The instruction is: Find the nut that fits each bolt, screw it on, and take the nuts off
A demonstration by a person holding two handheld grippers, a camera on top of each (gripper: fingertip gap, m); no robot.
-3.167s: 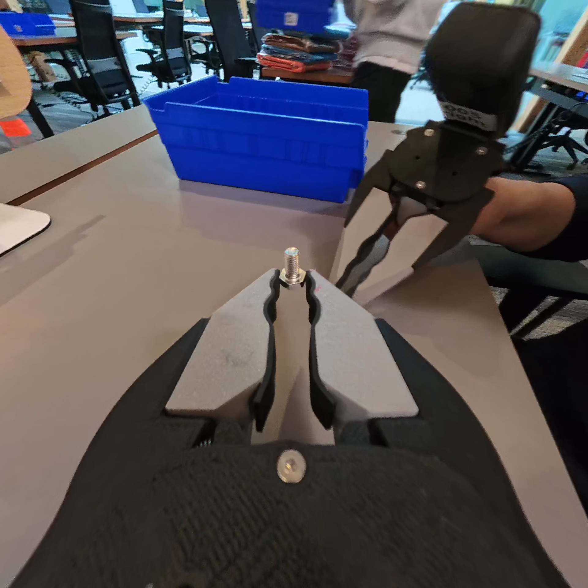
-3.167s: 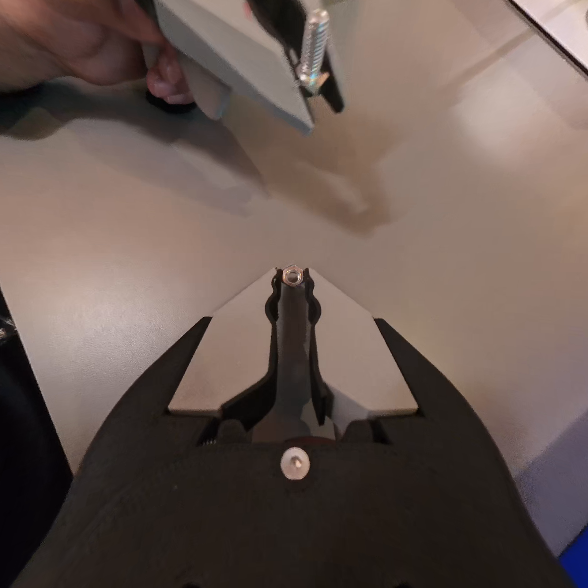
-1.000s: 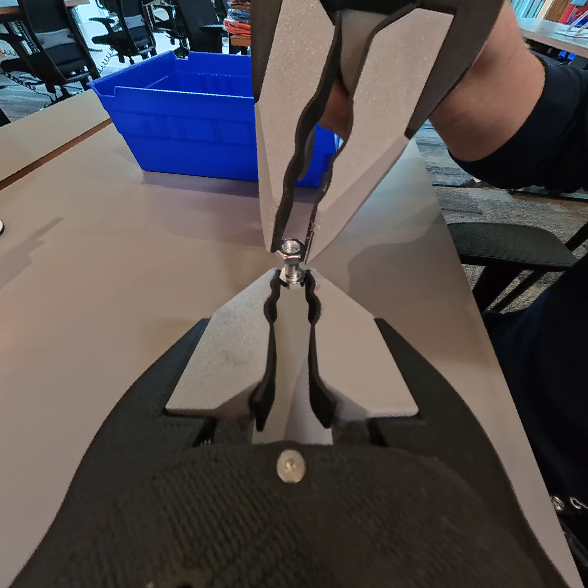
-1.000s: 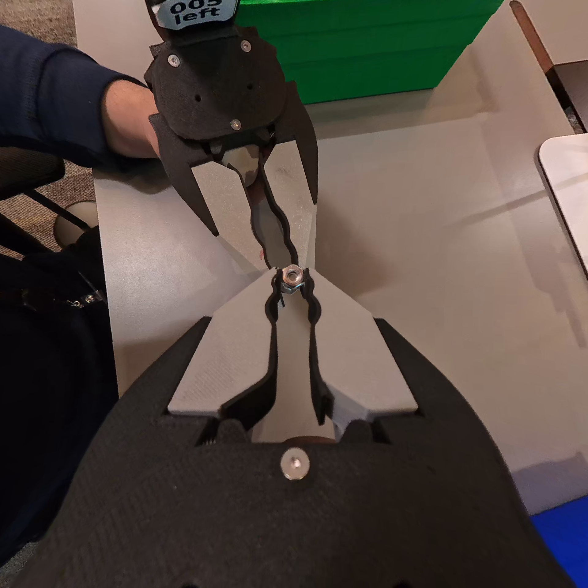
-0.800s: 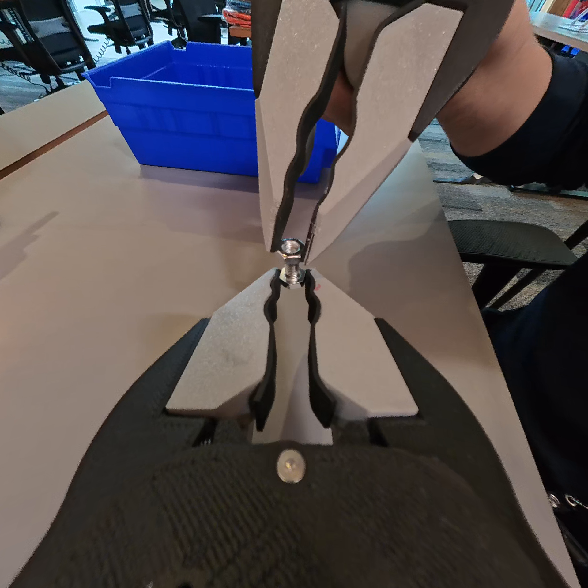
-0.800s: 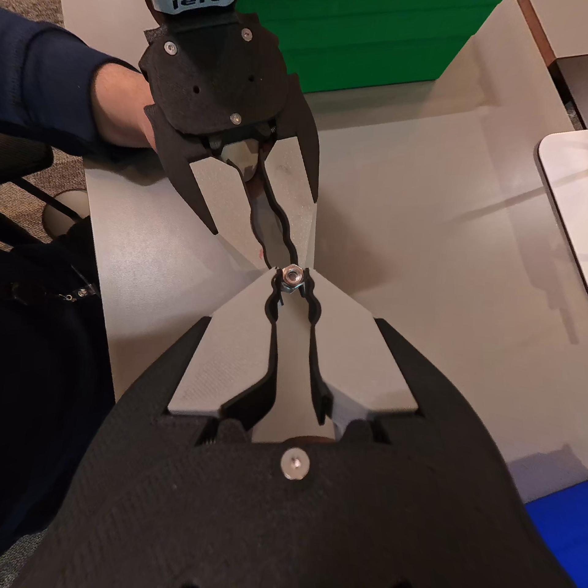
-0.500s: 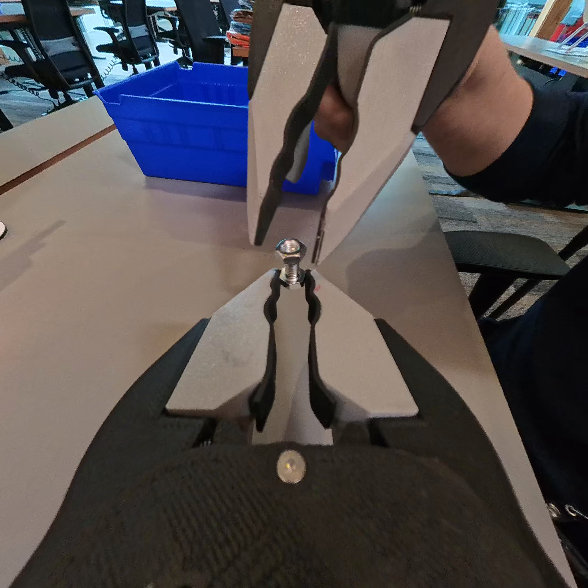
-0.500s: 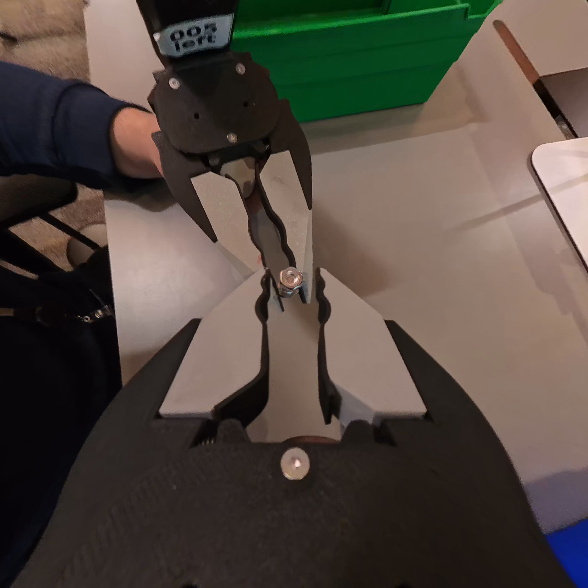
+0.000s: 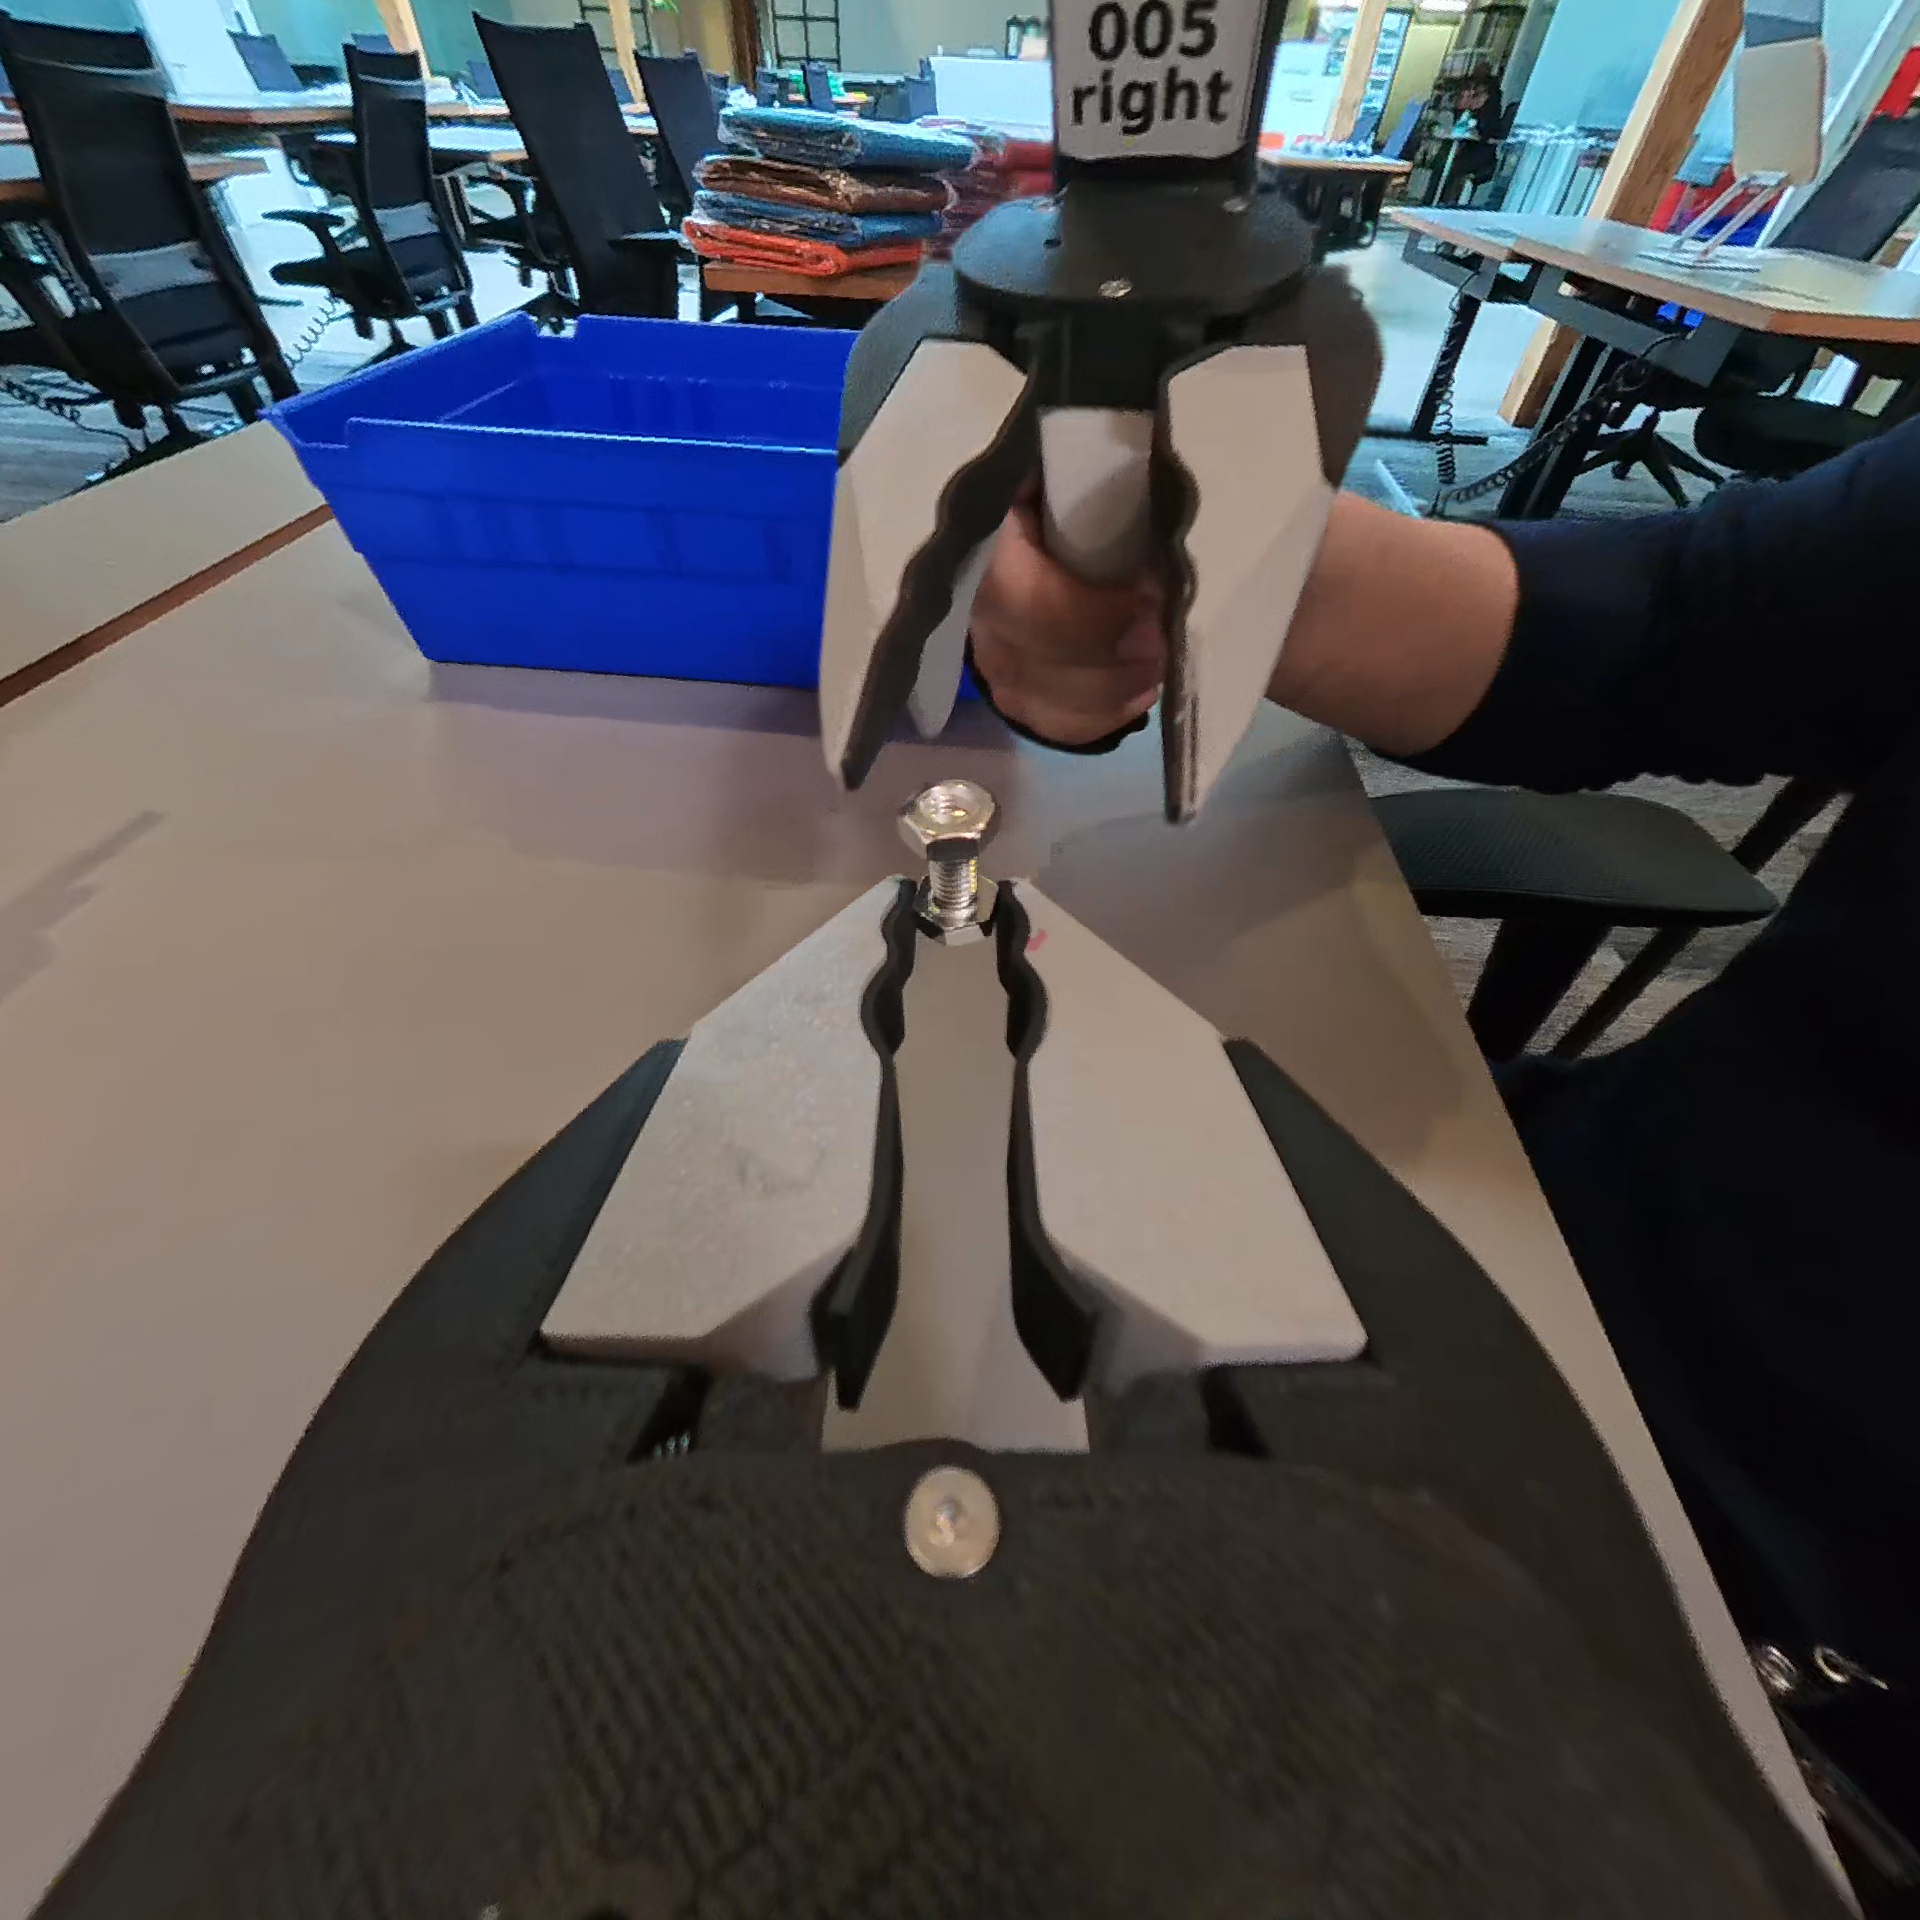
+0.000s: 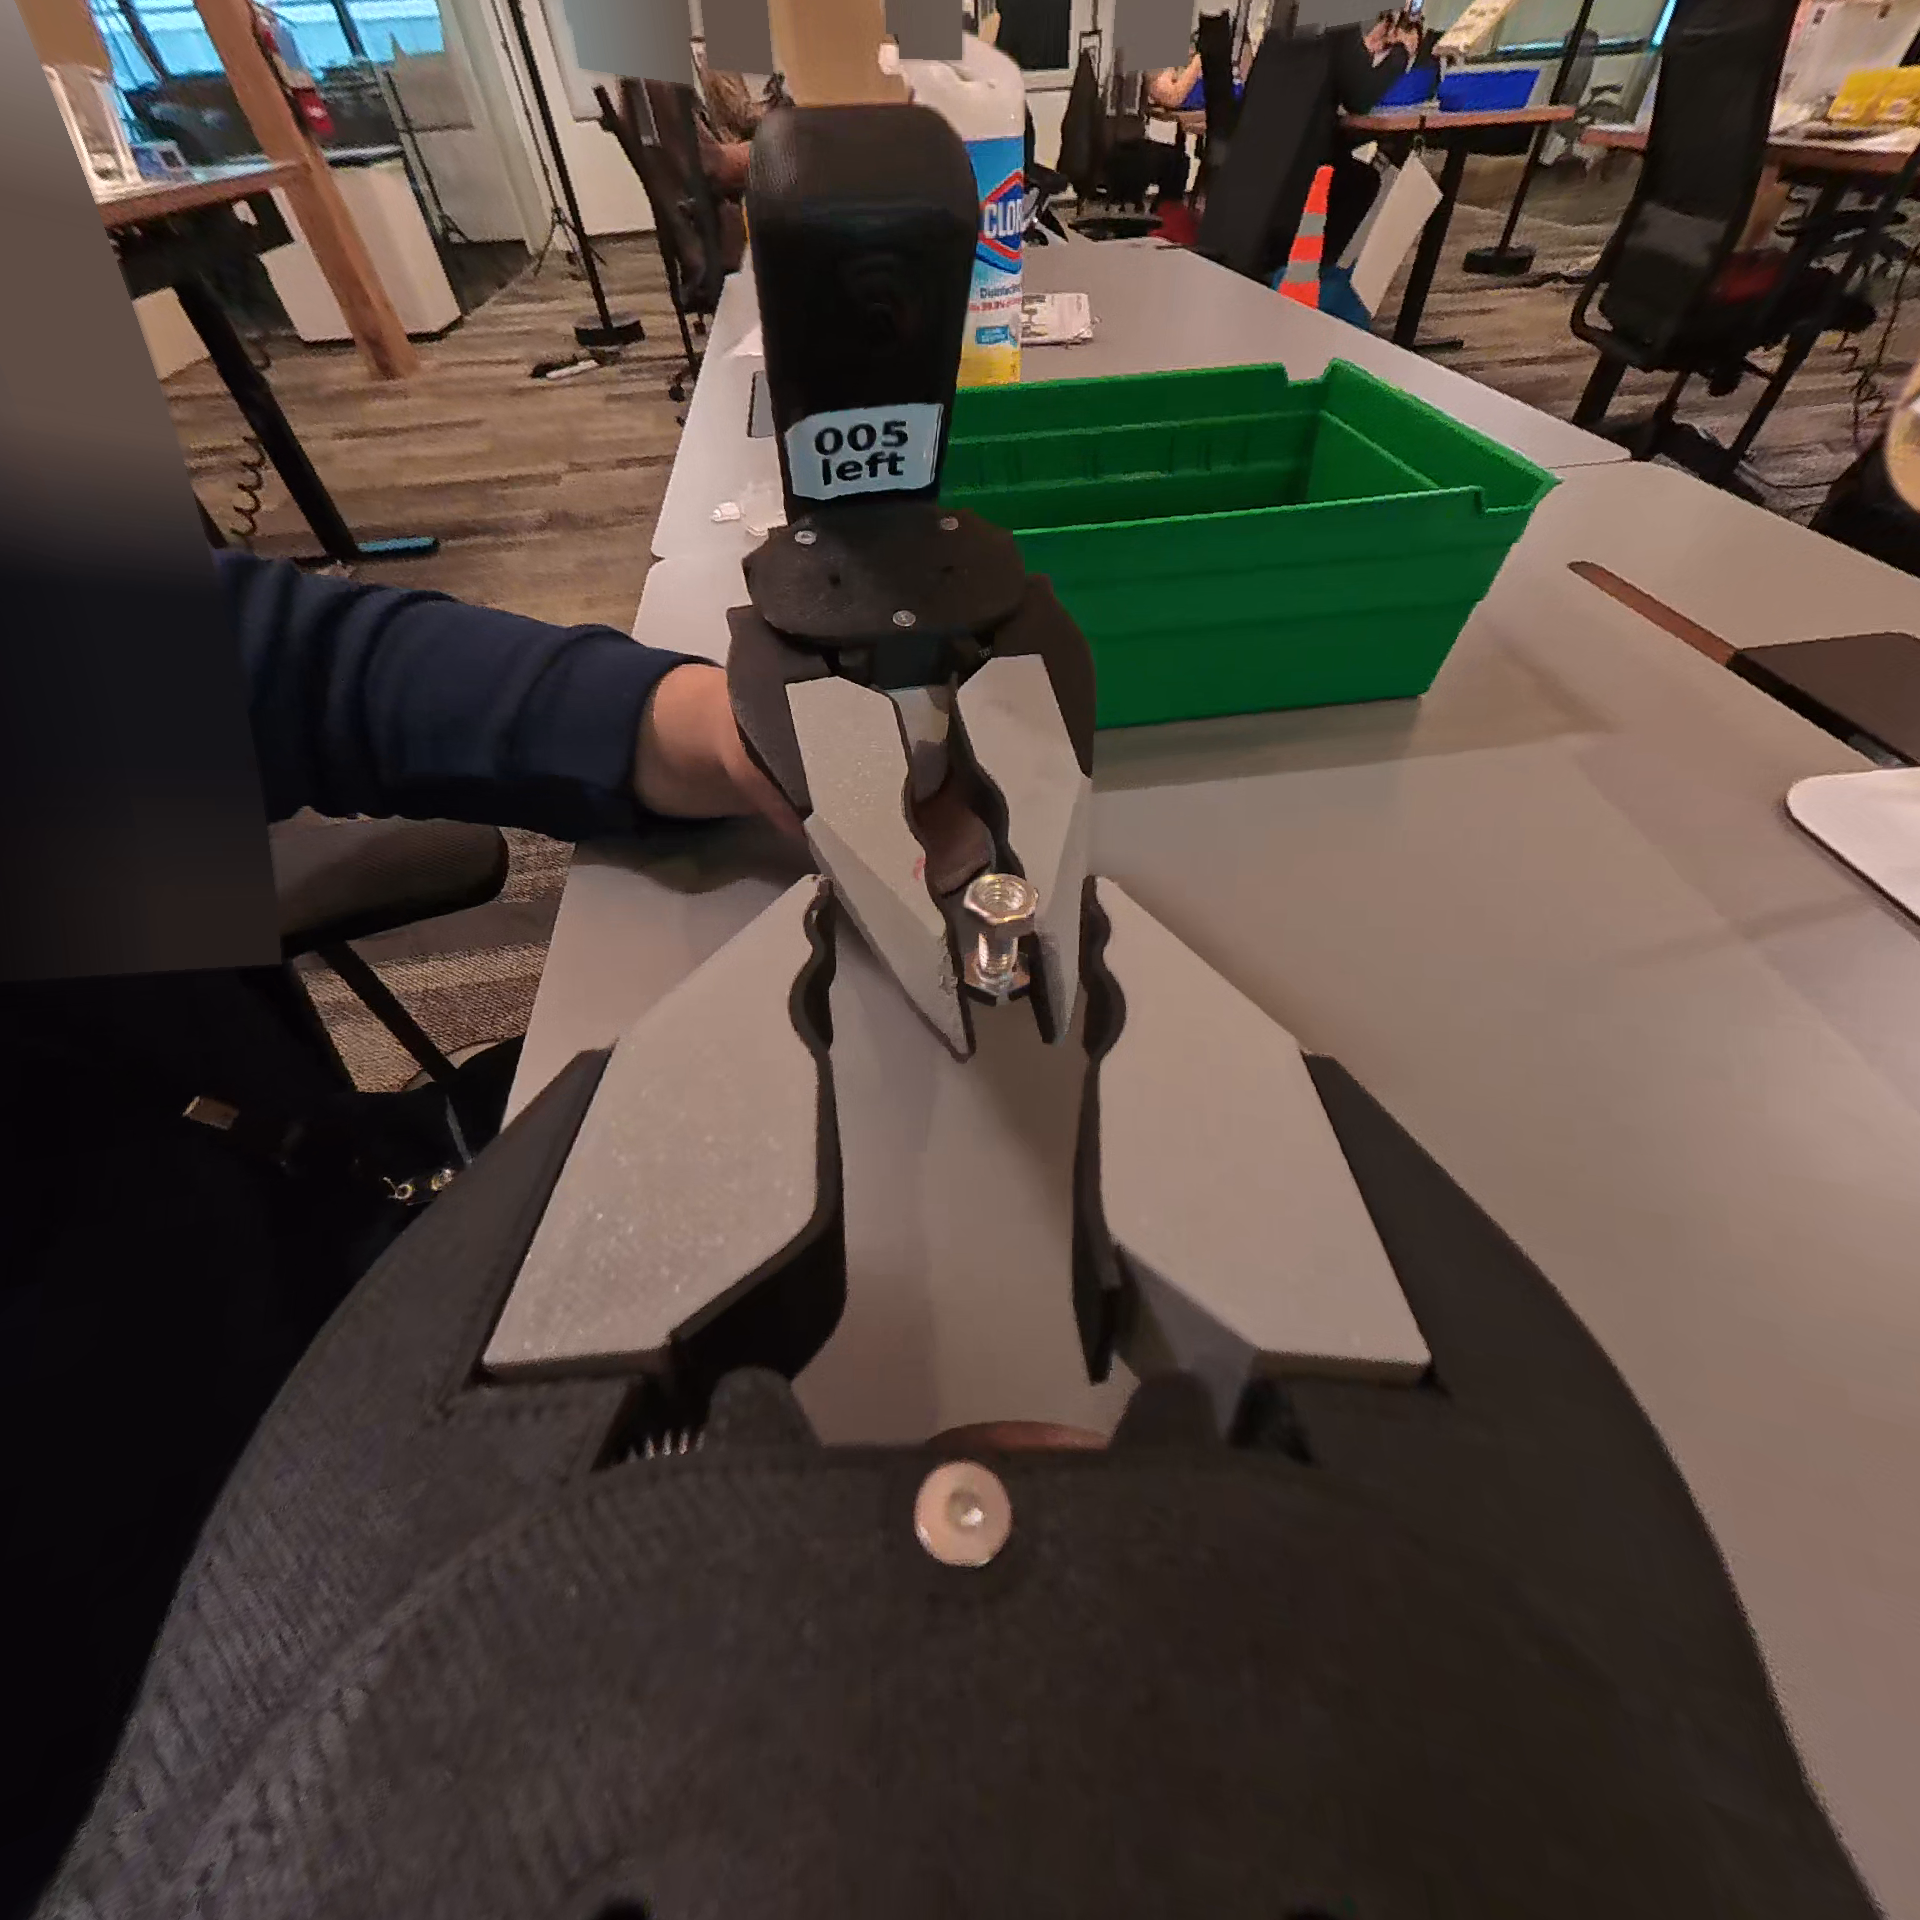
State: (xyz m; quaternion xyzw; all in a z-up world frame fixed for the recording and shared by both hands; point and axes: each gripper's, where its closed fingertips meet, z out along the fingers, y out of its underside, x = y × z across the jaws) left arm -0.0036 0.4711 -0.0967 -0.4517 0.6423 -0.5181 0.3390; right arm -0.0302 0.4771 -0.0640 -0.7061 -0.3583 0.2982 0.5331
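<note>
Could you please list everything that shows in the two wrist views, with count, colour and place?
bolt: one, silver, upright, head clamped in the left gripper's tips.
nut: one, silver, on the top of the bolt's thread.
blue bin: one, on the table beyond the grippers in the left wrist view.
green bin: one, on the table behind the left gripper in the right wrist view.
table: one, grey, under everything.
wipes canister: one, white and blue, behind the green bin.
office chairs: several, black, background.
folded cloths: one stack, blue, brown, orange, far desk.
left gripper: shut on the bolt.
right gripper: open, above the nut, not touching.
</note>
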